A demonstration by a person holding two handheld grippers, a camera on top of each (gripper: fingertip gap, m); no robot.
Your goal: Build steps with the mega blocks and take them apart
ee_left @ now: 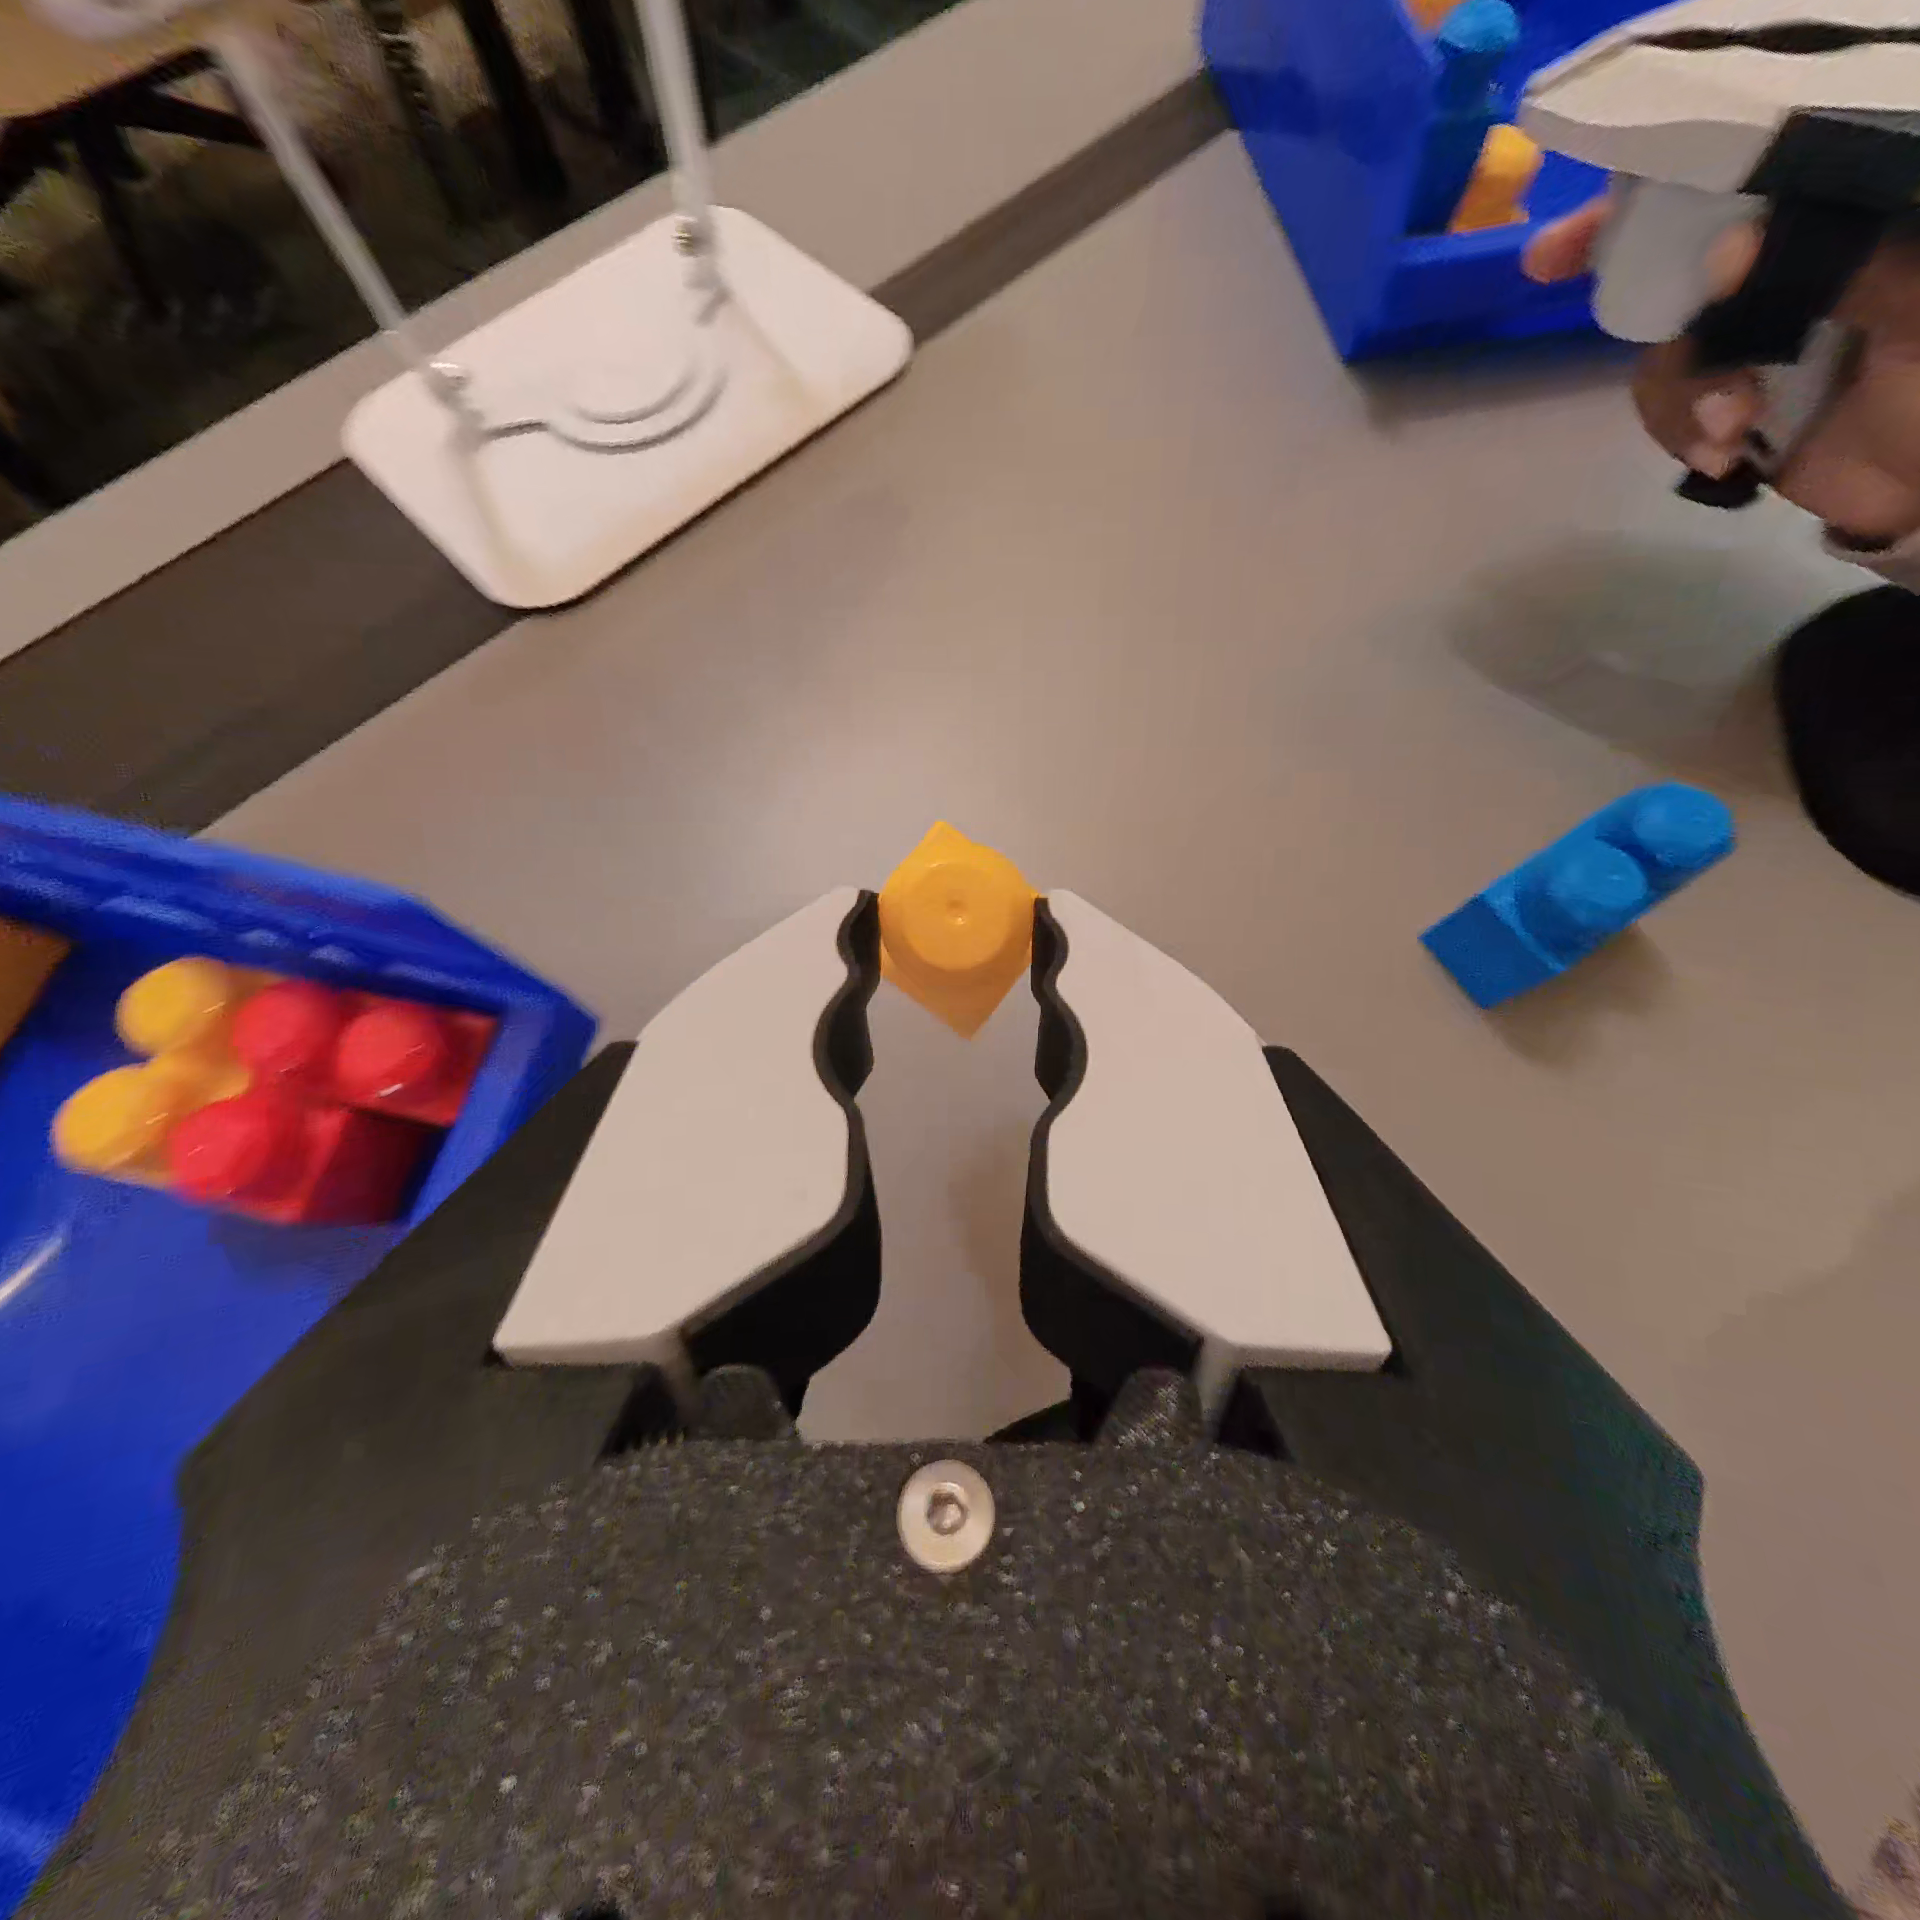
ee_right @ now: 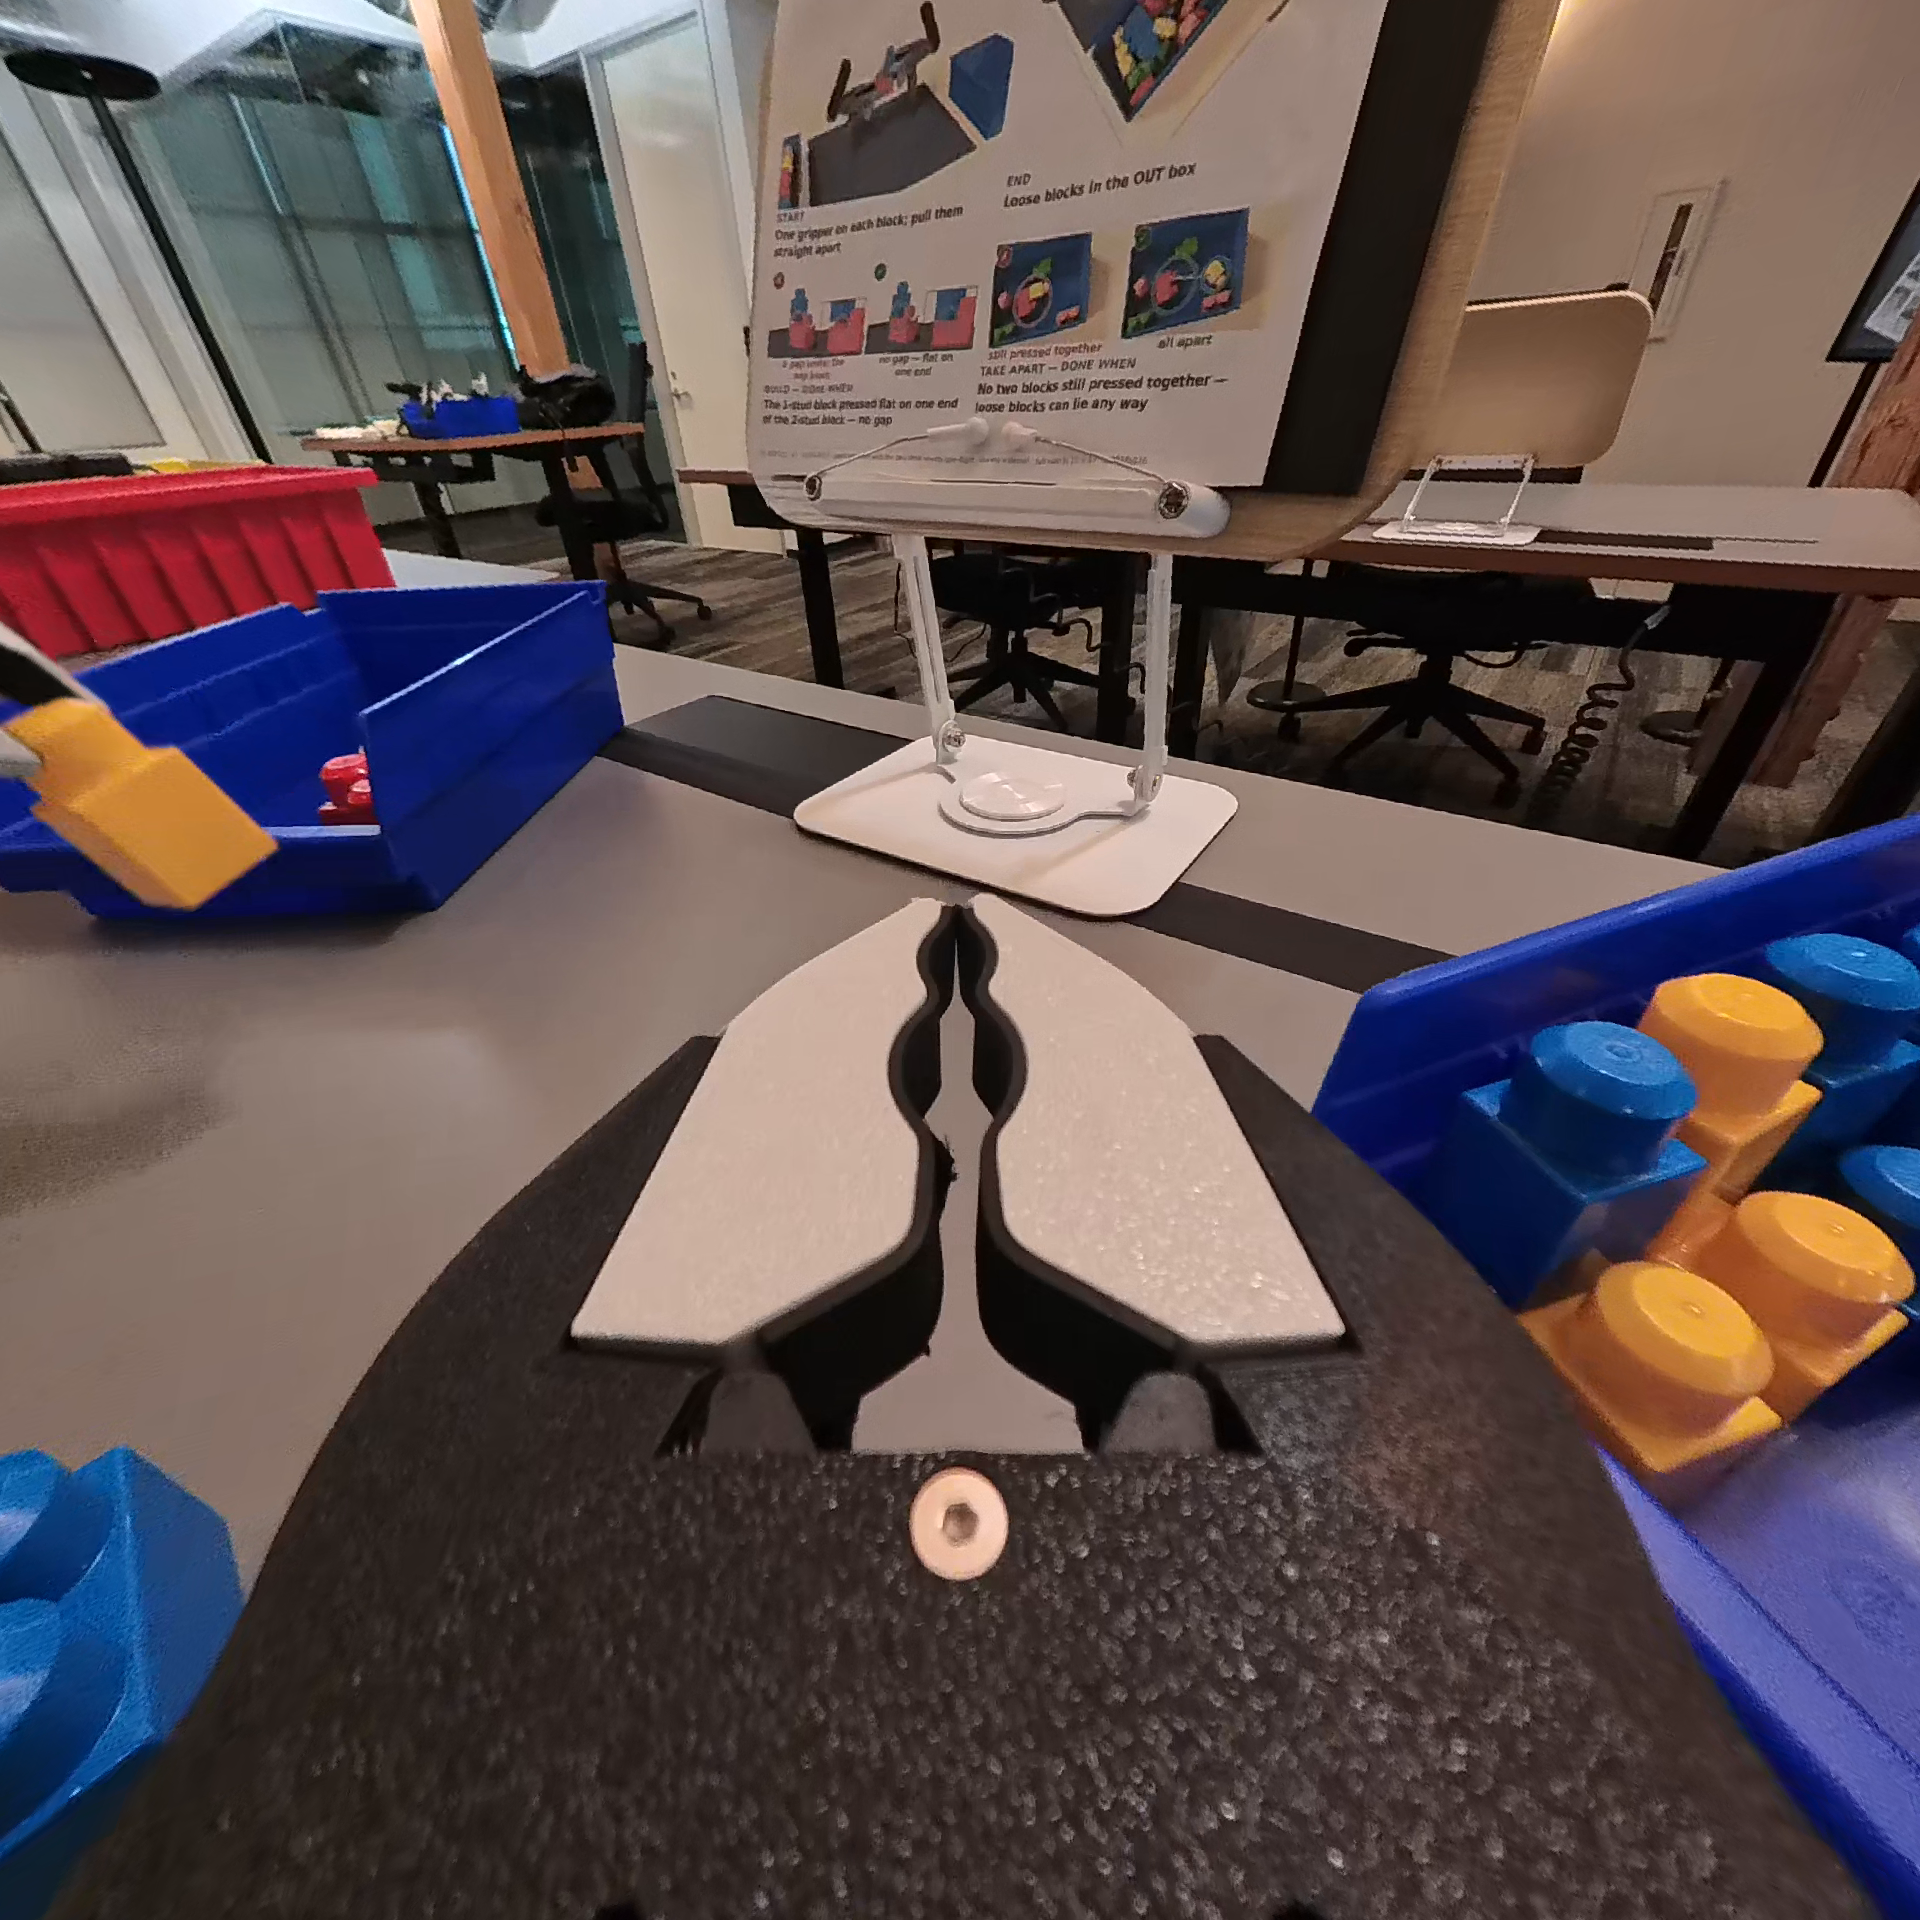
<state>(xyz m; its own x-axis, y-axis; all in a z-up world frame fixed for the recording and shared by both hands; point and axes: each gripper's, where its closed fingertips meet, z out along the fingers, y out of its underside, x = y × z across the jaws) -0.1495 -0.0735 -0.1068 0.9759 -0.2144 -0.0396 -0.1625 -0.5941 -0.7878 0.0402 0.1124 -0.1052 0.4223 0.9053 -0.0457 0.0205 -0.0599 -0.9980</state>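
My left gripper is shut on a small yellow one-stud block and holds it above the grey table. The same block shows at the left of the right wrist view, held in the air. A blue two-stud block lies on the table to the right of my left gripper; it shows in the lower left corner of the right wrist view. My right gripper is shut and empty over the table. It also shows at the top right of the left wrist view, held by a hand.
A blue bin at the left holds red and yellow blocks. Another blue bin at the right holds blue and yellow blocks. A white stand bearing an instruction sheet sits at the table's far edge. A red bin stands behind.
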